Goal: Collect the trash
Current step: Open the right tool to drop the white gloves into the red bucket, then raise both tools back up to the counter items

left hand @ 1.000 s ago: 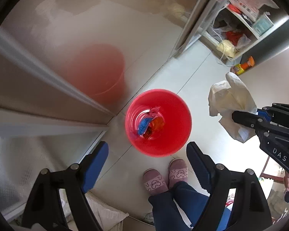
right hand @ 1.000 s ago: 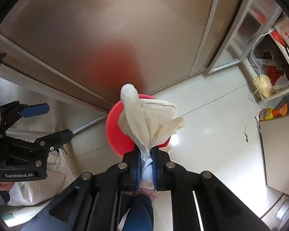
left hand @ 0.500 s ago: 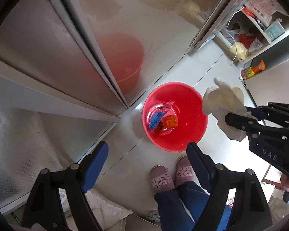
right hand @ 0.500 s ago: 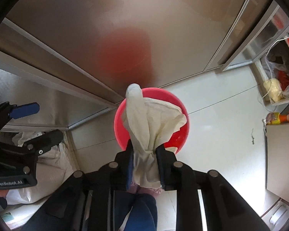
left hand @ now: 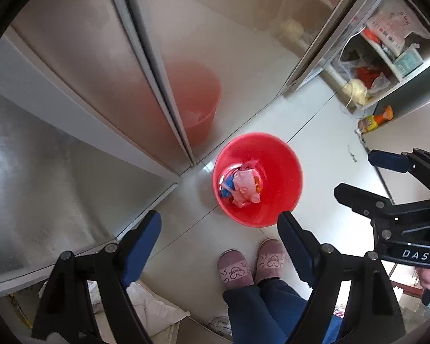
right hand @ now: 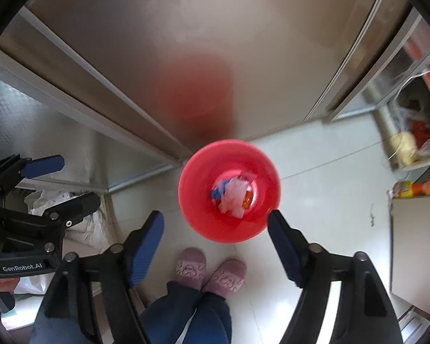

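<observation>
A red bucket stands on the pale floor below both grippers; it also shows in the right wrist view. Inside lies a crumpled white tissue on top of blue and orange wrappers; the tissue shows in the right wrist view too. My left gripper is open and empty, high above the floor. My right gripper is open and empty, directly above the bucket; it appears at the right of the left wrist view.
Steel cabinet doors stand behind the bucket and reflect it. An open shelf with bags and boxes is at the right, with an orange bottle on the floor. The person's slippered feet stand just before the bucket.
My right gripper opened and let go of the white tissue, which fell into the red bucket. Both grippers shifted a little over the bucket.
</observation>
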The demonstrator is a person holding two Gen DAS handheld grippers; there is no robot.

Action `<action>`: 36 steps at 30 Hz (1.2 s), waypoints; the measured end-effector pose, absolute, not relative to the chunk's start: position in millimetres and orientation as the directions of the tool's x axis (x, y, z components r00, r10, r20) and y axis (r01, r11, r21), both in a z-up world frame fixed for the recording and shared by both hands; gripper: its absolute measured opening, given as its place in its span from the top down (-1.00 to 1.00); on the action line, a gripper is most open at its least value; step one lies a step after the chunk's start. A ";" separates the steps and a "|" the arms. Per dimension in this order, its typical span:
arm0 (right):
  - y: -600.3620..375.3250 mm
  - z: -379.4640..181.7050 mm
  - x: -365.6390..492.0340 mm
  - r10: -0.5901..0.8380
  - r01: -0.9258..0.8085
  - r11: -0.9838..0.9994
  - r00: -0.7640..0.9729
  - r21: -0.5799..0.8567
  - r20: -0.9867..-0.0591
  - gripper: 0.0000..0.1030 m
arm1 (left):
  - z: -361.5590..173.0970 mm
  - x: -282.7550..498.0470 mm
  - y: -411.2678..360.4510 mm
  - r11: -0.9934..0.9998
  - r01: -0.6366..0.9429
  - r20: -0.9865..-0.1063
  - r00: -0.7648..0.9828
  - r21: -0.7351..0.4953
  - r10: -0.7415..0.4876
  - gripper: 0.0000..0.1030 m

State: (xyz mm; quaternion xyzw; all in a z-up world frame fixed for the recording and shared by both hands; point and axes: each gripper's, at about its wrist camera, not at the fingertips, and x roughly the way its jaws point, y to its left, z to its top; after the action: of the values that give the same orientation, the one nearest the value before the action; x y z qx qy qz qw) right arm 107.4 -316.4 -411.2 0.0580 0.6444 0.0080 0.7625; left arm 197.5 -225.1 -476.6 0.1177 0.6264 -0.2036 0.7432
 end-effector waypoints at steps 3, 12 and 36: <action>-318.0 -382.3 98.0 0.053 0.073 0.995 0.216 0.070 -0.975 -0.62 | -448.4 190.7 -226.5 0.895 0.439 -0.973 0.159 -0.081 -0.166 -0.59; -328.5 -274.6 82.2 0.001 0.112 0.993 0.286 0.034 -0.958 -0.86 | -337.8 168.0 -240.4 0.901 0.429 -0.945 0.260 -0.071 -0.198 -0.59; -291.4 -53.3 72.5 -0.082 0.059 0.996 0.562 -0.059 -0.823 -0.99 | -114.8 140.8 -202.6 0.967 0.254 -0.822 0.547 -0.017 -0.158 -0.76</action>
State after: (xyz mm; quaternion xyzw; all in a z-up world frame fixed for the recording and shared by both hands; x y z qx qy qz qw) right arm 72.5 -291.4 -53.3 -0.0124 0.4664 -0.0401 0.8836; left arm 140.8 -202.6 -114.8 0.0518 0.4612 -0.1174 0.8780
